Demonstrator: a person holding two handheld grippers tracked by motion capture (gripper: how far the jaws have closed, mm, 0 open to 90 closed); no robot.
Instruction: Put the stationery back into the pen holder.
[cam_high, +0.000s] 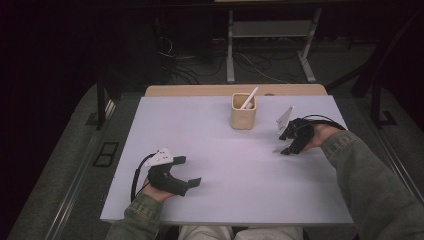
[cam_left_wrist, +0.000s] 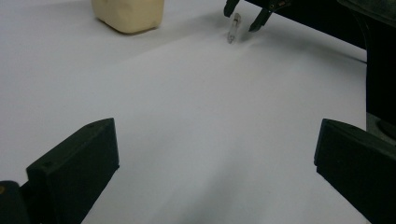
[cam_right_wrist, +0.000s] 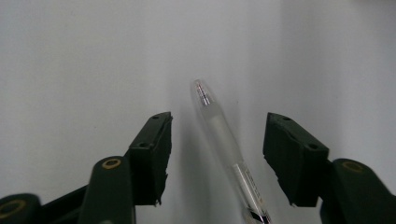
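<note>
A clear pen (cam_right_wrist: 232, 156) lies on the white table (cam_high: 235, 165), its tip pointing away in the right gripper view. My right gripper (cam_right_wrist: 218, 122) is open with one jaw on each side of the pen, neither touching it. In the high view that right gripper (cam_high: 286, 143) is at the table's right, beside the pen (cam_high: 278, 149). A beige pen cup (cam_high: 243, 117) with a white pen (cam_high: 249, 98) in it stands at the back centre. My left gripper (cam_high: 189, 171) rests open at the front left, holding nothing. The left gripper view looks past its own jaws at the cup (cam_left_wrist: 128, 14), the clear pen (cam_left_wrist: 233, 28) and the right gripper (cam_left_wrist: 243, 14).
The table's front edge (cam_high: 225, 221) runs close to the left hand. A wooden strip (cam_high: 235, 90) lines the far edge. Behind the table, a metal stand (cam_high: 270, 45) and loose cables (cam_high: 190, 65) sit on the dark floor.
</note>
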